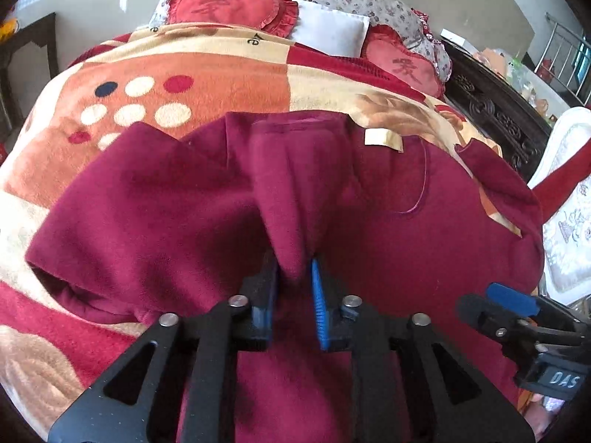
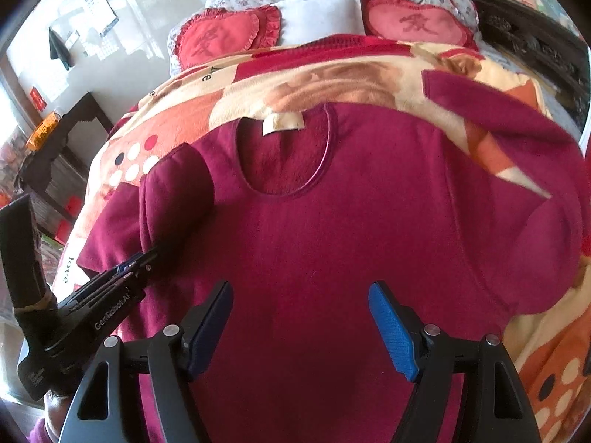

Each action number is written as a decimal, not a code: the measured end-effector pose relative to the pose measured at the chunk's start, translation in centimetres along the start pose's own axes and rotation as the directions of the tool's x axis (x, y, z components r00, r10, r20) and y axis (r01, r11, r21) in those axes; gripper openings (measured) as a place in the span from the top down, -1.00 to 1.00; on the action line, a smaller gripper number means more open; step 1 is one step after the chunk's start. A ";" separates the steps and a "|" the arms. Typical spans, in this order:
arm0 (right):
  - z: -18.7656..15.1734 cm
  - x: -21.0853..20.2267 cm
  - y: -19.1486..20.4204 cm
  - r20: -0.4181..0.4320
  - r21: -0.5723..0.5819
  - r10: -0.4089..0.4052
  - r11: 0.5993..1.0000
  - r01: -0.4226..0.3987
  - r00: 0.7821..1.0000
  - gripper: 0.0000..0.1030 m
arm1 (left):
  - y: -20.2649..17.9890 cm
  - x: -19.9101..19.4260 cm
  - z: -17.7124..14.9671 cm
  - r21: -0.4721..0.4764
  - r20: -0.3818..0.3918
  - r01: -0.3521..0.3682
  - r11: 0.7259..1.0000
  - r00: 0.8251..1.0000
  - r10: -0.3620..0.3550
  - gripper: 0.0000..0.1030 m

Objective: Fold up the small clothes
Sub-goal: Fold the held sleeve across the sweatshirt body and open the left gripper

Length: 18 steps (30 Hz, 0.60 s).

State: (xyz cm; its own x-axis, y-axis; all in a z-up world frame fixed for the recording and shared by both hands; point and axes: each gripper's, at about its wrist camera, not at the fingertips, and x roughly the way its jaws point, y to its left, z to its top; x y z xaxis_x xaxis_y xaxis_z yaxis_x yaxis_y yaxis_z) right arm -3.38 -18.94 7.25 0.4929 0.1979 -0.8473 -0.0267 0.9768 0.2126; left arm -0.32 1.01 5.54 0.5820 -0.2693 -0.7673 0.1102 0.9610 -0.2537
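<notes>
A maroon fleece top (image 2: 325,229) lies face up on the bed, round neckline and cream label (image 2: 282,123) toward the pillows. My left gripper (image 1: 293,277) is shut on the end of its left sleeve (image 1: 288,184), holding it folded over the body. In the right wrist view that gripper (image 2: 147,254) shows at the left with the sleeve (image 2: 173,192) lifted. My right gripper (image 2: 301,295) is open and empty above the lower chest of the top. It shows in the left wrist view (image 1: 513,302) at the right edge. The other sleeve (image 2: 517,140) lies spread out to the right.
The top rests on a patterned orange, cream and red blanket (image 1: 207,74). Two red heart cushions (image 2: 221,37) (image 2: 417,20) and a white pillow (image 2: 317,13) lie at the head. A dark carved bed frame (image 1: 495,107) runs along the right. A dark side table (image 2: 70,136) stands left.
</notes>
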 end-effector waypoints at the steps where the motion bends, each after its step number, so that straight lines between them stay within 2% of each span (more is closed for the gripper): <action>1: -0.1 0.1 0.2 -0.004 -0.005 0.003 1.000 -0.003 1.000 -0.44 | 0.0 -0.4 0.0 0.002 0.005 -0.001 1.000 1.000 0.001 0.53; 2: -0.2 0.2 0.3 -0.008 -0.008 0.006 1.000 -0.006 1.000 -0.44 | 0.0 -0.6 0.0 0.005 0.009 -0.003 1.000 1.000 0.003 0.48; 4: -0.3 0.3 0.6 -0.015 -0.011 0.009 1.000 -0.009 1.000 -0.44 | -0.1 -1.0 0.0 0.011 0.019 -0.008 1.000 1.000 0.007 0.20; 6: -0.4 0.3 0.7 -0.018 -0.012 0.010 1.000 -0.010 1.000 -0.44 | -0.1 -1.5 -0.1 0.007 0.030 -0.003 1.000 1.000 0.003 0.10; 14: -0.5 0.0 0.3 -0.011 0.009 0.018 1.000 -0.018 1.000 -0.48 | 1.1 -3.1 -0.3 -0.015 0.026 -0.013 1.000 1.000 0.013 0.10; 18: -0.4 0.3 0.1 -0.009 0.013 0.043 0.999 -0.043 0.999 -0.49 | 3.3 -4.7 -0.6 -0.027 0.051 -0.074 0.997 0.996 0.076 0.10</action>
State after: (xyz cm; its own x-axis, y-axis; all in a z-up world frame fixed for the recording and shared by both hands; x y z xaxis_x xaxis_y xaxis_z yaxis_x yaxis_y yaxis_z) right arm -3.59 -18.75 6.78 0.4835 0.2406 -0.8417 -0.0365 0.9662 0.2552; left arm -3.21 5.45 7.95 0.6287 -0.1924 -0.7535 0.0445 0.9762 -0.2121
